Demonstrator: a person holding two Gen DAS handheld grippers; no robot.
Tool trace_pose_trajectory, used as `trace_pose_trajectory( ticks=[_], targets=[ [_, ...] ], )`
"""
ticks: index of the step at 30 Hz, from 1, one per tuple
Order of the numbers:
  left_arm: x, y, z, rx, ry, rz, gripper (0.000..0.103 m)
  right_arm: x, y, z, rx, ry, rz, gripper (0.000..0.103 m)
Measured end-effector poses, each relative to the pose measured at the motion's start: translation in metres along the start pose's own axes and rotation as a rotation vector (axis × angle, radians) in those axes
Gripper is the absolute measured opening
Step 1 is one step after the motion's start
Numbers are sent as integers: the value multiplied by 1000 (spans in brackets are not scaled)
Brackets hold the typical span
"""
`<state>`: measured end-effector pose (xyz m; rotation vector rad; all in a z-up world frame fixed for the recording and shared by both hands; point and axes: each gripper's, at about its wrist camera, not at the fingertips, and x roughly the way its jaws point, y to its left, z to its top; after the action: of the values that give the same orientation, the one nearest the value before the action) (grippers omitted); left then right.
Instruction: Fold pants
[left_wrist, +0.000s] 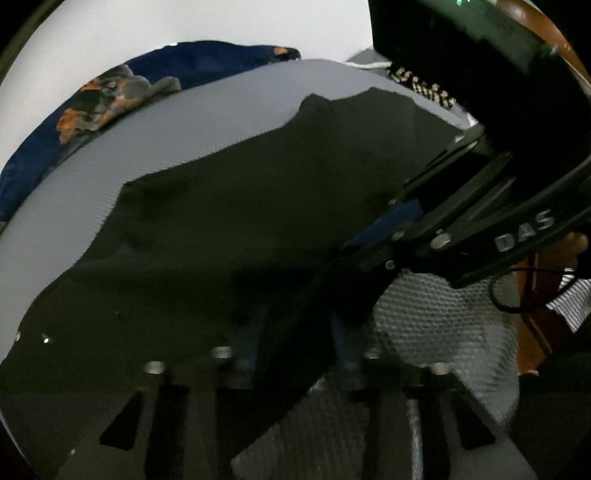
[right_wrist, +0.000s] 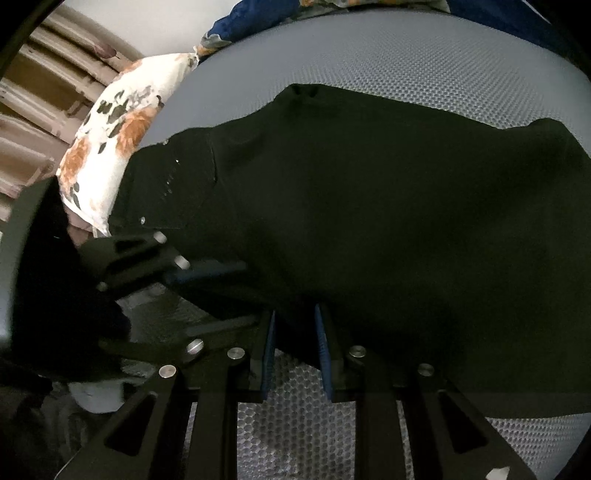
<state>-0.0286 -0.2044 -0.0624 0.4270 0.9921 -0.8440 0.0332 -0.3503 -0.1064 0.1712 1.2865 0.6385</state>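
Note:
Black pants (left_wrist: 240, 229) lie spread on a grey honeycomb-textured mat (left_wrist: 207, 122), and they fill most of the right wrist view (right_wrist: 388, 221) too. My left gripper (left_wrist: 295, 332) holds the near edge of the pants, with cloth draped over its blue-padded fingers. My right gripper (right_wrist: 295, 325) holds the same near edge, cloth tucked between its blue pads (right_wrist: 323, 350). Each gripper shows in the other's view: the right one at the right (left_wrist: 388, 229), the left one at the left (right_wrist: 207, 275), both pinching the pants.
A navy floral blanket (left_wrist: 110, 92) lies beyond the mat. A white floral pillow (right_wrist: 114, 147) sits at the mat's far left by a striped curtain (right_wrist: 40, 110). The person's hand and striped sleeve (left_wrist: 569, 299) show at the right.

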Motion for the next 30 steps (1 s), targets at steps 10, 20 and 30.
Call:
trace_pose_trajectory(
  ticks=[10,20,30],
  targets=[
    [9,-2,4,-39,8,6,7,-73,-73,-10,189,-202,-42,47],
    [6,0,4,-60,0,3,7,-134,-244,-58,765,-397,-271,48],
    [7,4,3,-87,-1,-12,7,-140,-266,-51,845,-504,-209,11]
  ],
)
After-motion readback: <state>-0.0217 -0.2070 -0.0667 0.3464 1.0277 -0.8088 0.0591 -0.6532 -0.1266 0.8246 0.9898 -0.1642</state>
